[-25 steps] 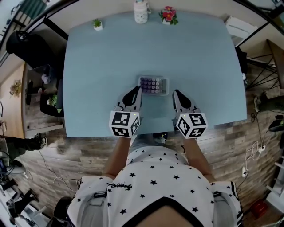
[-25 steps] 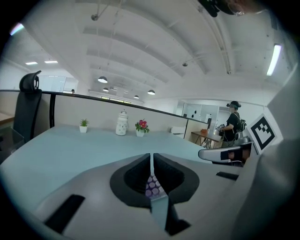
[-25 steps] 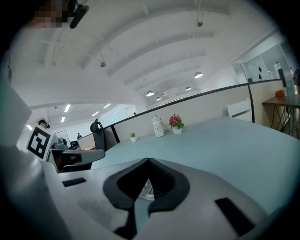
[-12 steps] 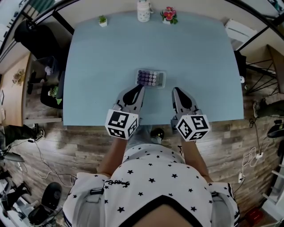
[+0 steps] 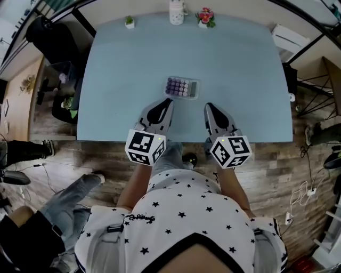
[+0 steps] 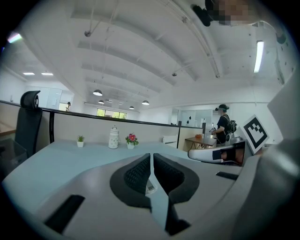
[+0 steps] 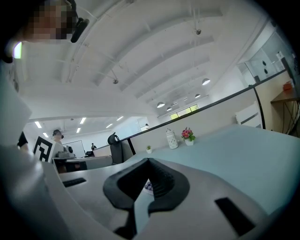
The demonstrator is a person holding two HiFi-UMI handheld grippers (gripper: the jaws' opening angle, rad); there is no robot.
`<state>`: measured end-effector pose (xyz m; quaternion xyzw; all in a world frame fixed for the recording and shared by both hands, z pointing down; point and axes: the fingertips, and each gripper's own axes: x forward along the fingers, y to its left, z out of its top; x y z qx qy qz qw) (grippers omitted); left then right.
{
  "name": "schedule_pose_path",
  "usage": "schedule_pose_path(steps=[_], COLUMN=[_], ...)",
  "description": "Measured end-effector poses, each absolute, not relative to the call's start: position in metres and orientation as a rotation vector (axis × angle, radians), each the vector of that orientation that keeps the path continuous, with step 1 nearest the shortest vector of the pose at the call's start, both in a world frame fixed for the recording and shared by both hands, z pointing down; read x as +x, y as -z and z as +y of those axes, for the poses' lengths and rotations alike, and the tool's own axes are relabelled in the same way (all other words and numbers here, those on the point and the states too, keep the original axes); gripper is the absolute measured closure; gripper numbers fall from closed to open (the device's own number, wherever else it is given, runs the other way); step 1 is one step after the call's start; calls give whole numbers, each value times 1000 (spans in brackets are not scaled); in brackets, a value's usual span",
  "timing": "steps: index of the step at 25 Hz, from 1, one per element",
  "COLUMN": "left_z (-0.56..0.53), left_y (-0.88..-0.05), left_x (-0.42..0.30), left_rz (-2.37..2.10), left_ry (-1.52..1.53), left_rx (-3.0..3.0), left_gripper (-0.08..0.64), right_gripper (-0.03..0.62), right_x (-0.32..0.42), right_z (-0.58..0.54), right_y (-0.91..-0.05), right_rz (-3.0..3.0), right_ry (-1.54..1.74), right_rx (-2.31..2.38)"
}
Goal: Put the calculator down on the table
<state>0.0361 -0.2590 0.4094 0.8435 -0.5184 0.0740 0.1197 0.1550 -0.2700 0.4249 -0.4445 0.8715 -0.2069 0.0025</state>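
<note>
1. The calculator [image 5: 181, 87] lies flat on the pale blue desk [image 5: 122, 74], keys up. It sits around the middle from left to right, on the near half and well in from every edge.
2. The left gripper [image 5: 167, 101] hangs just short of the calculator's near left corner. Its jaws are pressed together with nothing between them, and they do not touch the calculator.
3. The right gripper [image 5: 208, 105] is beside it, to the right of the calculator and clear of it. Its jaws are likewise together and empty, and its own view shows only a sliver of purple keys past the tips.
4. By the look of it the task is done, so what remains is to draw both grippers away cleanly.
5. The main risk is on the left side. The tip is close enough that a small drift forward, or a swing to the right, could push or spin the calculator across the smooth top.
6. A fall looks unlikely, given how far the calculator sits from the edges.
7. The white jar [image 5: 176, 11], the flower pot [image 5: 205, 17] and the small plant [image 5: 129, 22] stand at the far edge, well out of reach.
8. Someone's legs [image 5: 69, 194] show at the lower left near the person, and a bump there could jolt an arm.
</note>
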Motion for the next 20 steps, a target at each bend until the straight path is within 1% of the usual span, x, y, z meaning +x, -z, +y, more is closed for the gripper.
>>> schedule_pose_path(steps=[20], left_z=[-242], left_y=[-406], left_x=[35], left_rz=[-1516], left_ry=[-227], left_rx=[2474], left_gripper=[515], right_gripper=[597], right_x=[150], right_z=[-255], right_y=[-420], right_rz=[2716], right_ry=[657], right_rx=[-1370])
